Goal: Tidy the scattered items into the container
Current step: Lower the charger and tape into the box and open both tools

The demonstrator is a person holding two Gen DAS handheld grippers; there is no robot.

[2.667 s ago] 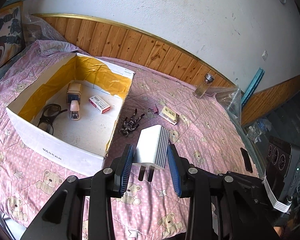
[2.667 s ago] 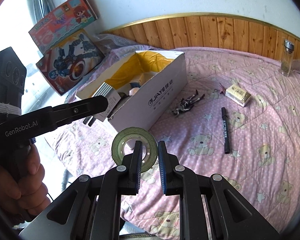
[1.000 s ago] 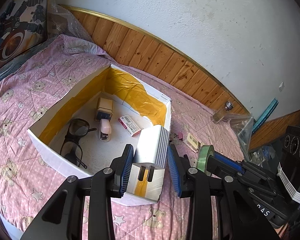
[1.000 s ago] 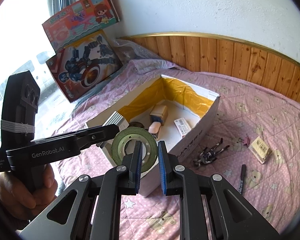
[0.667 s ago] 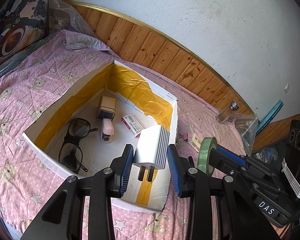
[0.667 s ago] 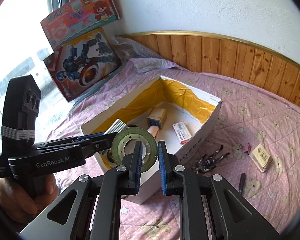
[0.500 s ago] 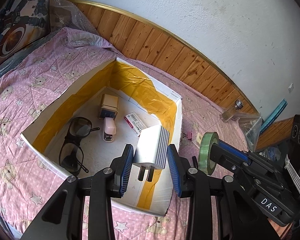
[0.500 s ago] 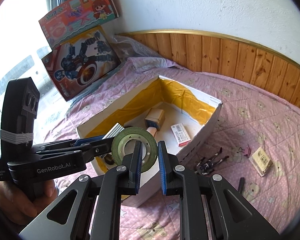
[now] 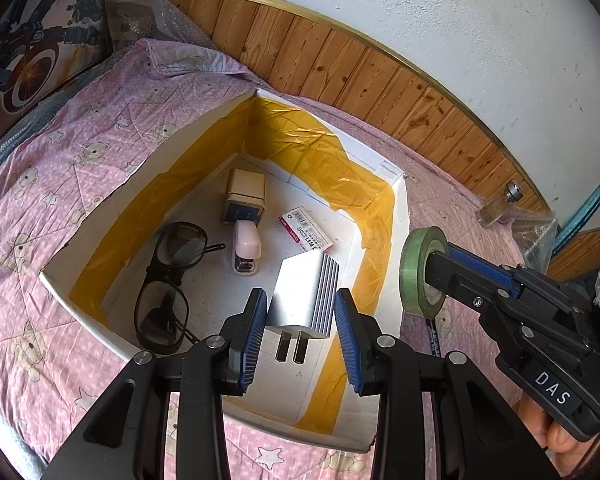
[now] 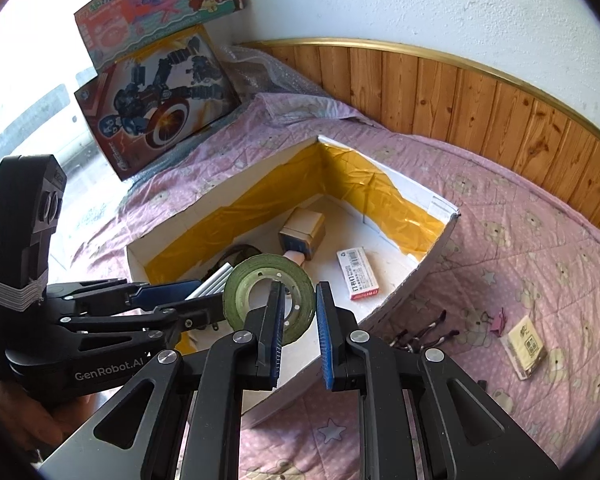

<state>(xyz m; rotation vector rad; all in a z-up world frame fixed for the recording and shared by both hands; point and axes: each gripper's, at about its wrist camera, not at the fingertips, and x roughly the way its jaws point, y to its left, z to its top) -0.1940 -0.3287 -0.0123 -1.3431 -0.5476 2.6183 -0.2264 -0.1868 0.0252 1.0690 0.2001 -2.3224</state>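
Observation:
A white cardboard box (image 9: 401, 216) lined with yellow tape lies open on the pink bedspread. In it are dark glasses (image 9: 168, 280), a pink stapler (image 9: 246, 246), a beige box (image 9: 246, 196) and a staples pack (image 9: 306, 234). My left gripper (image 9: 300, 300) is shut on a silver-white plug charger (image 9: 304, 296), held above the box's near right corner. My right gripper (image 10: 298, 286) is shut on a green tape roll (image 10: 260, 280), one finger through its hole. In the left wrist view the roll (image 9: 420, 272) hangs just outside the box's right wall.
On the bedspread right of the box (image 10: 440, 240) lie black clips (image 10: 420, 336), a pink binder clip (image 10: 500, 318), a yellow packet (image 10: 526, 346) and a dark pen (image 9: 434, 336). A glass bottle (image 9: 500, 204) stands by the wood panelling. Toy boxes (image 10: 160, 92) lean at the left.
Both grippers have travelled left from over the bedspread to the box, each keeping its load. The charger now hangs over the box's inside; the tape roll has come up beside the right wall.

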